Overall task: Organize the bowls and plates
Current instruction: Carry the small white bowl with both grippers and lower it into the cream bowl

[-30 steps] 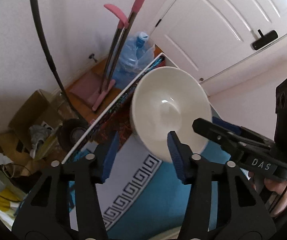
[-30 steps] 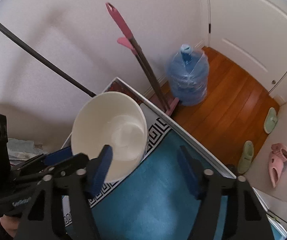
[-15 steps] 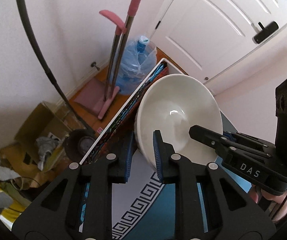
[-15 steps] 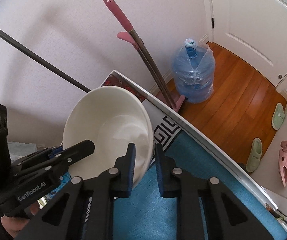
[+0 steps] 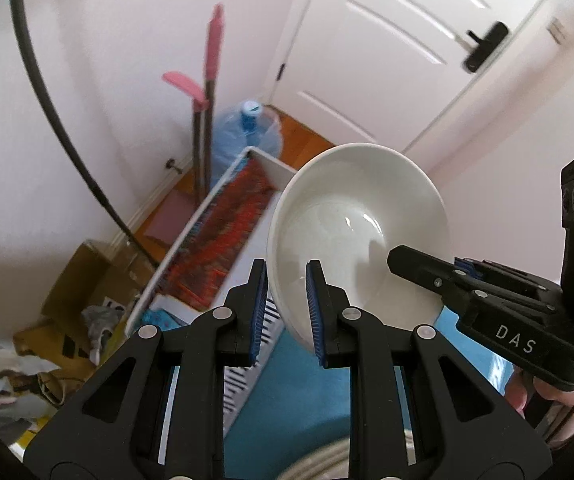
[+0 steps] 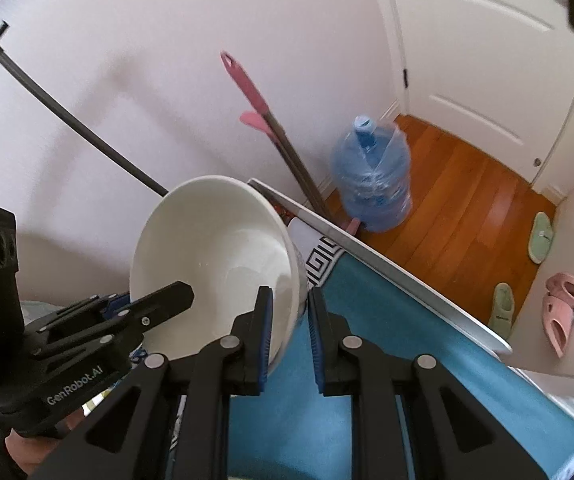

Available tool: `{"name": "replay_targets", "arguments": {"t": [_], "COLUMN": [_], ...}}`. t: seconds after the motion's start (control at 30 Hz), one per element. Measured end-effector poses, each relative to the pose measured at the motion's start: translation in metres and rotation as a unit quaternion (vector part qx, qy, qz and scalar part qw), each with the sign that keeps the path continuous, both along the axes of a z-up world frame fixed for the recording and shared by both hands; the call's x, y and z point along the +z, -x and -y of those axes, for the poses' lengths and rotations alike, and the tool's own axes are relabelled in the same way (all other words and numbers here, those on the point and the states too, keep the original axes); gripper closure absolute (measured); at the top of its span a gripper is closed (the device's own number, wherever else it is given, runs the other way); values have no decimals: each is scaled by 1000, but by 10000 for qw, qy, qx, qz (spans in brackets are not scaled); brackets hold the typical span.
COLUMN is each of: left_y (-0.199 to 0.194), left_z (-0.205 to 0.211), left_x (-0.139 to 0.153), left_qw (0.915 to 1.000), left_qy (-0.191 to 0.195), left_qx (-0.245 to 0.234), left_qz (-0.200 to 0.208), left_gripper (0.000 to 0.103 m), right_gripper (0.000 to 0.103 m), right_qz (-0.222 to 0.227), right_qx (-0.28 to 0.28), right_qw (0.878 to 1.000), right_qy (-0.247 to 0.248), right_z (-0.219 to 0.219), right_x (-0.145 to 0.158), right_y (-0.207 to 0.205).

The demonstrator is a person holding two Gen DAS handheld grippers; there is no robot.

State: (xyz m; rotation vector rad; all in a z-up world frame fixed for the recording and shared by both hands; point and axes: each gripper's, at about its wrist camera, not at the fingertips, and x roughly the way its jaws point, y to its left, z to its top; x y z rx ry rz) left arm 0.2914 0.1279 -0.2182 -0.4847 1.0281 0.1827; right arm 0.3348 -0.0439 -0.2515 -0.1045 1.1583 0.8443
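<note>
A white bowl point(image 5: 351, 232) hangs tilted in the air above the blue cloth, held by both grippers on opposite sides of its rim. My left gripper point(image 5: 286, 308) is shut on the near rim in the left wrist view. The right gripper's body point(image 5: 487, 304) grips the bowl's right side there. In the right wrist view the bowl point(image 6: 215, 264) is at centre left, my right gripper point(image 6: 289, 336) is shut on its rim, and the left gripper's body point(image 6: 99, 328) holds its lower left. A pale rim of another dish point(image 5: 319, 464) shows at the bottom edge.
A table with a blue cloth point(image 6: 367, 380) and a Greek-key border point(image 6: 323, 256) lies below. Beyond it stand a blue water jug point(image 6: 371, 188), pink-handled mops point(image 6: 263, 120), a white door point(image 5: 399, 60) and slippers point(image 6: 563, 312) on the wooden floor. Cardboard boxes point(image 5: 83, 288) sit at left.
Both grippers went from open to shut on opposite sides of the bowl's rim. The bowl has since been lifted and tilted a little further from the table.
</note>
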Motion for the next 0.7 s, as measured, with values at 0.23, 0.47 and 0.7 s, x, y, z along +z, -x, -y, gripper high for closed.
{"name": "replay_targets", "arguments": {"t": [0.23, 0.47, 0.7], "left_y": [32, 76, 116], "left_z": [54, 121, 202], "left_x": [44, 79, 99], "left_qw": [9985, 9937, 9846], "left_qy": [-78, -105, -81], "left_qx": [-419, -941, -1603], "left_qz": [353, 602, 688], "left_gripper": [86, 86, 86], "right_gripper": [87, 87, 87], "right_qz": [340, 633, 815], "right_qx": [-395, -902, -1513], "right_qw": [9985, 9936, 9848], "right_qy": [-166, -258, -257], "right_z": [56, 129, 211], "right_x": [40, 73, 95], "right_y": [37, 91, 157]}}
